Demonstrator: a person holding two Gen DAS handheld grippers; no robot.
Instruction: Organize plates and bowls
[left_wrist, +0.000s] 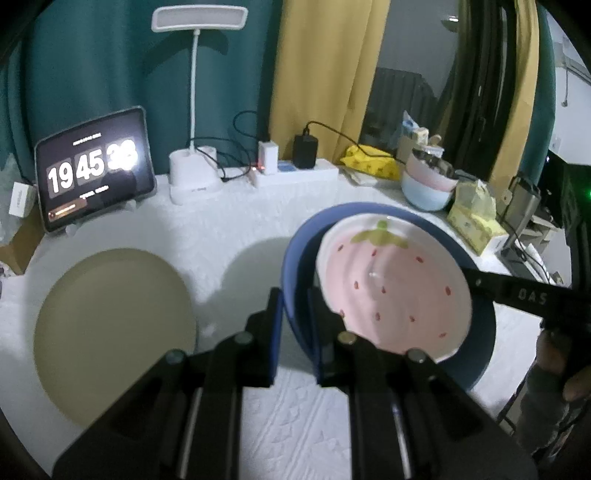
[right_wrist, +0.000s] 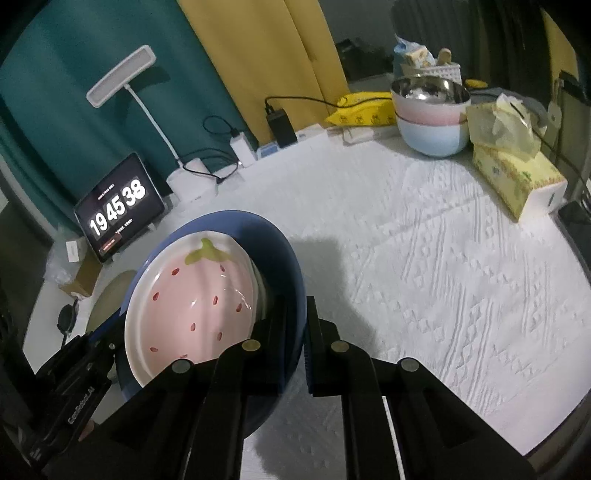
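Observation:
A blue plate (left_wrist: 295, 266) carries a pink strawberry plate (left_wrist: 391, 288) and hangs above the white tablecloth. My left gripper (left_wrist: 295, 314) is shut on the blue plate's left rim. My right gripper (right_wrist: 295, 325) is shut on its right rim (right_wrist: 291, 258), with the strawberry plate (right_wrist: 195, 295) lying inside. The right gripper's black body (left_wrist: 517, 295) shows at the right of the left wrist view. A beige plate (left_wrist: 114, 332) lies flat on the cloth to the left. Stacked pink and blue bowls (right_wrist: 430, 122) with a steel bowl on top stand at the back right.
A tablet clock (left_wrist: 92, 166), a white desk lamp (left_wrist: 195, 110) and a power strip with chargers (left_wrist: 295, 170) line the back edge. A yellow tissue box (right_wrist: 517, 177) stands beside the bowls. White tablecloth (right_wrist: 443, 277) spreads to the right.

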